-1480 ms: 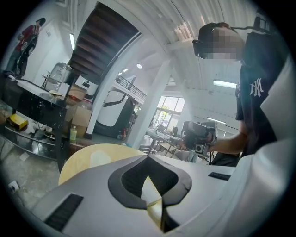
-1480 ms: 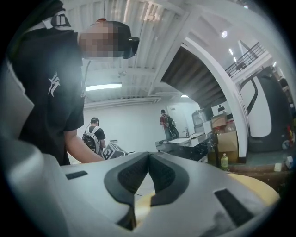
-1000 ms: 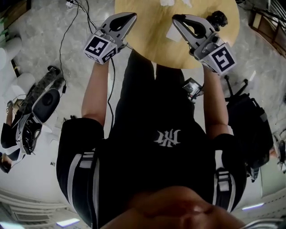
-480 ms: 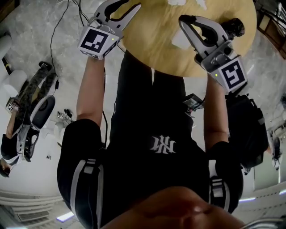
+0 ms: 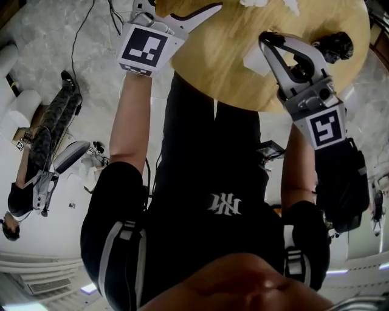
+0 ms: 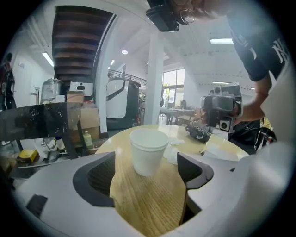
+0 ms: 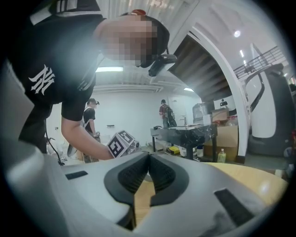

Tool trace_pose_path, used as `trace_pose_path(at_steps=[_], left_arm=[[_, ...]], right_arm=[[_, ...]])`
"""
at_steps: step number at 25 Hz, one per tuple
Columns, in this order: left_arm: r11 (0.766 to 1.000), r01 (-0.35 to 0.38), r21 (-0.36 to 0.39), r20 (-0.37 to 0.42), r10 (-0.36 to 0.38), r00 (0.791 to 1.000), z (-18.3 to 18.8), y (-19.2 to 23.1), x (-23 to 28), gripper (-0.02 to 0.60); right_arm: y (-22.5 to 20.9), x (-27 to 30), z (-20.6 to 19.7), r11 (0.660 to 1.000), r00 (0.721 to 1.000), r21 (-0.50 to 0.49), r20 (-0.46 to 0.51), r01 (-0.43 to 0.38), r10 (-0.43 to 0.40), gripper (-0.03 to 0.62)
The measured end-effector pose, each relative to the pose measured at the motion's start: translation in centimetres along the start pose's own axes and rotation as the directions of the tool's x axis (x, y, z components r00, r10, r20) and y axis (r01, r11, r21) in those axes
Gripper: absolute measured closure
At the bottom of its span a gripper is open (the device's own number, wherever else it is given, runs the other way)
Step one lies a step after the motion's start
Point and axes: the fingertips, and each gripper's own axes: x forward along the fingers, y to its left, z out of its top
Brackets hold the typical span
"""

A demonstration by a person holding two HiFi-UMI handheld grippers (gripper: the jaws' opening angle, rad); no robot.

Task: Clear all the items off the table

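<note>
Two grippers are held over a round wooden counter (image 5: 243,79) in the head view. The left gripper (image 5: 182,8) reaches in over the near left edge, with its tips cut off by the top of the picture. The right gripper (image 5: 267,41) lies over the right half, close beside a white sheet of paper (image 5: 256,61). A black object (image 5: 334,45) sits at the far right rim of the counter, just beyond the right gripper. In the left gripper view, the jaws stand wide apart and have just been opening. A white paper cup (image 6: 148,150) stands upright on the counter between them. Bare wood shows on both sides of the cup, so neither pad presses on it. Crumpled white paper (image 6: 172,152) lies just beside the cup on its right. The black object and the right gripper appear further back on that side. In the right gripper view, the jaws are closed together with nothing between them. Wood shows below the closed jaws. The marker cube (image 7: 122,143) of the left gripper is visible beyond them, at the end of the person's forearm (image 7: 81,139).
</note>
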Motion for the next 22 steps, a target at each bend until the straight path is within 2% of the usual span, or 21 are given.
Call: trace_pose_path(at_steps=[3,9,13,15,17,22], left_arm=[[1.000,-0.005,0.026,0.017,0.005,1.000,0.9,0.2,1.0,0.153],[0.996,0.022,0.081,-0.006,-0.022,1.000,0.7,-0.3,3.0,0.155],[0.997,0.006,0.076,0.007,-0.007,1.000,0.8,-0.1,3.4,0.219],[0.998,0.000,0.066,0.012,-0.001,1.000,0.8,0.0,3.5,0.220],[0.998,-0.003,0.066,0.019,0.001,1.000,0.9,0.0,3.5,0.256],[0.997,-0.001,0.071,0.043,-0.002,0.999,1.4,0.1,3.1,0.262]], right_arm=[[0.0,-0.2,-0.3,1.000,1.000,0.005,-0.004,0.005,-0.005,0.589],[-0.5,-0.4,-0.5,1.000,1.000,0.009,-0.005,0.021,-0.021,0.589],[-0.7,-0.8,-0.8,0.999,1.000,0.012,-0.007,0.030,-0.030,0.589],[-1.0,-0.9,-0.9,0.999,0.999,0.017,-0.003,0.037,-0.037,0.589],[-1.2,-1.0,-0.8,0.999,0.999,0.025,0.006,0.047,-0.047,0.589],[-1.3,-0.9,-0.3,0.999,0.999,0.013,0.006,0.051,-0.051,0.589]])
